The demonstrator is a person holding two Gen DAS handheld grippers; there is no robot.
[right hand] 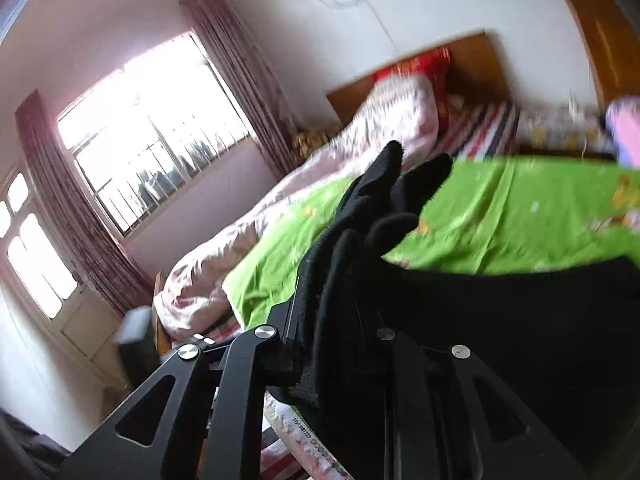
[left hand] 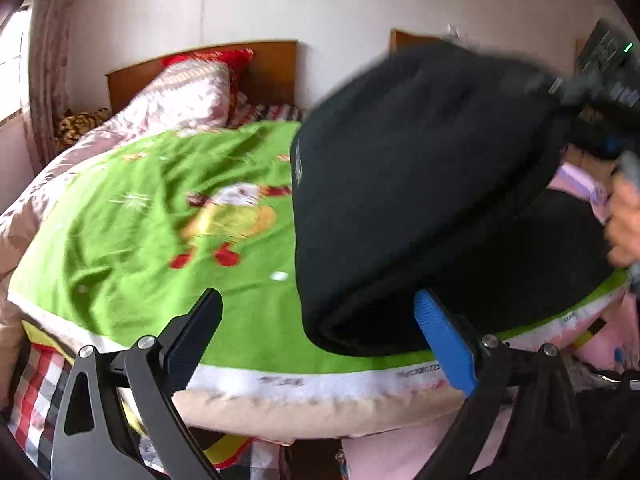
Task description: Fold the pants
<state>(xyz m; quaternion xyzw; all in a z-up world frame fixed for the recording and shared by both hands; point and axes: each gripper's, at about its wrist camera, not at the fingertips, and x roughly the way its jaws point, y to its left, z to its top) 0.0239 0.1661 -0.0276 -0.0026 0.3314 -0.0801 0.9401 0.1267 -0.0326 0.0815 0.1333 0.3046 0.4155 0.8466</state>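
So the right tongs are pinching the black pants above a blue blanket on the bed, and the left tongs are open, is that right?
Not quite: the blanket is green, not blue, as the left wrist view shows. The rest holds: the right tongs pinch the black pants, and the left tongs are open.

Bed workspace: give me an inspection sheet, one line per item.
Surface: green cartoon-print blanket spread over the bed, white border at the near edge.
Job's things: black fabric pants, partly lifted, the rest lying on the blanket's right side.
Clutter: pink floral quilt bunched along the far side; red pillow at the wooden headboard.
Grippers: left tool open, holding nothing; right tool shut on the pants.
Cables: thin white cord running down the wall.
Surroundings: bright barred window with dark pink curtains.
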